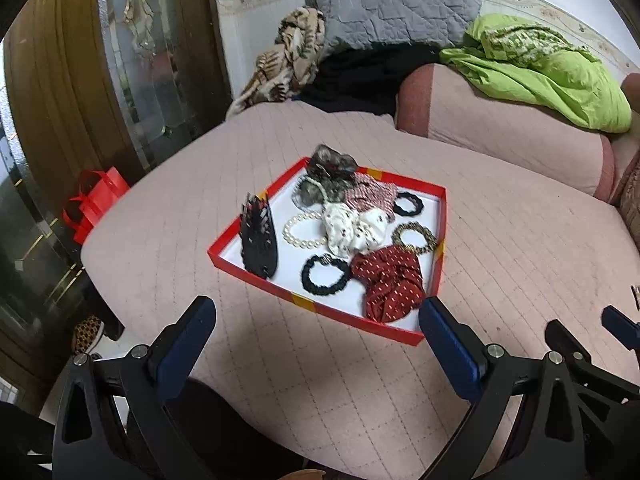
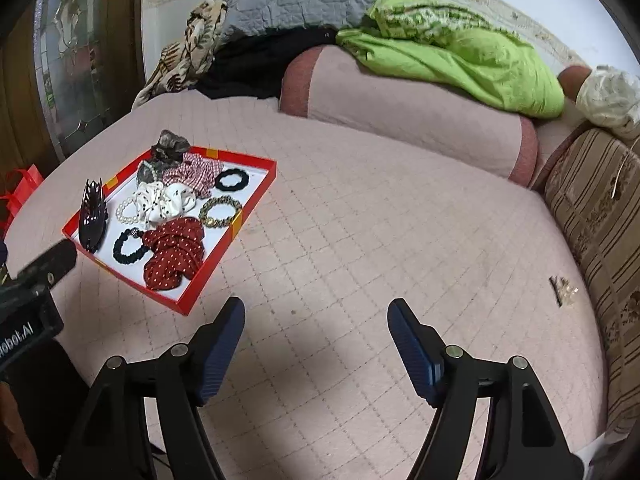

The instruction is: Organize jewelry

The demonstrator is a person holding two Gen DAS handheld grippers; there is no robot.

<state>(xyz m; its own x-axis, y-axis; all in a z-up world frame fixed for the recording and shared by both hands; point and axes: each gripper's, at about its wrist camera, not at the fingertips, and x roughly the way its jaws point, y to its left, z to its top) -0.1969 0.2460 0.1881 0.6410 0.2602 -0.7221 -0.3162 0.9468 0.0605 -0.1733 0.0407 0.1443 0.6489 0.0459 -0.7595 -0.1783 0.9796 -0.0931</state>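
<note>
A: How are the tools set?

B: Both are held spread and empty above the bed [image 2: 360,240]. The left gripper [image 1: 316,320] is poised over the near edge of the tray [image 1: 442,216]; the right gripper [image 2: 316,320] is hung over bare quilt, well apart from it.

A: And the jewelry?

B: Nearly everything is laid in the tray: the pearls [image 1: 304,232], scrunchies, a black band [image 1: 324,276]. The claw clip [image 1: 260,240] is propped on the tray's left rim. One small piece [image 2: 562,290] is seen near the bed's right edge.

A: What could be spoiled?

B: The clip could be tipped off if the rim is nudged. The pearls, touching the white scrunchie [image 1: 352,232], could be dragged along with it.
</note>
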